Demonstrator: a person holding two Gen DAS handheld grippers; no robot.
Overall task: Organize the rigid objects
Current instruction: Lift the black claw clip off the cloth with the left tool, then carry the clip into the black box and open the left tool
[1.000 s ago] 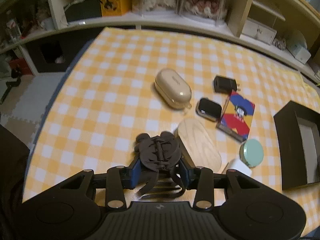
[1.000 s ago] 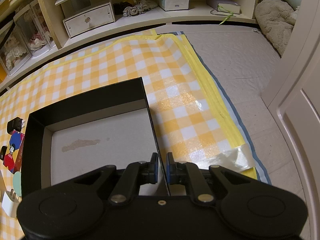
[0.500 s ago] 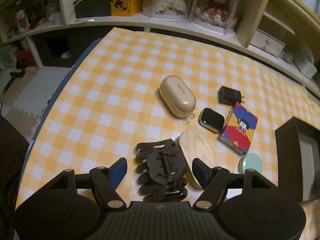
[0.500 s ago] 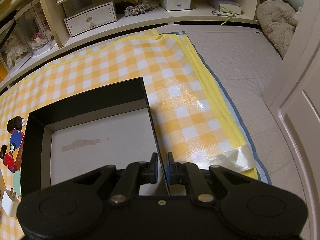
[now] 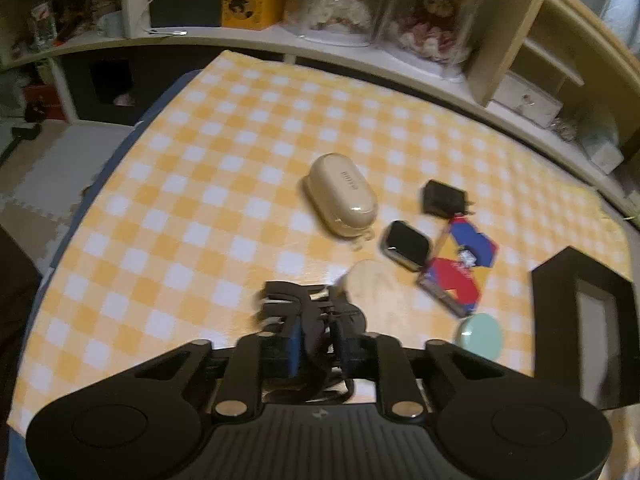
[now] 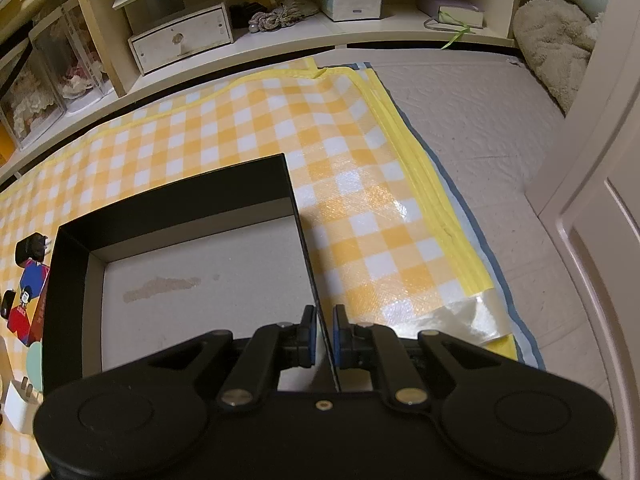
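Pinching a black plastic claw hair clip (image 5: 308,312), the left gripper (image 5: 317,350) has its blue pads narrowed onto the clip's middle — the teeth stick out ahead of the fingertips and the clip's lower loops hang back under the jaws. This sits near the near edge of the yellow-and-white checked mat (image 5: 208,200). Just beyond the clip, toward the mat's centre, lie a pale wooden oval lid (image 5: 374,292), a cream oval case (image 5: 342,196), a dark-faced square smartwatch (image 5: 406,245), a black plug adapter (image 5: 442,199), a red-and-blue printed card box (image 5: 460,272) and a mint-green round compact (image 5: 480,336). The right gripper (image 6: 323,336) is clamped narrowly on the thin right wall of the open black cardboard box (image 6: 180,196) — one pad inside, one outside.
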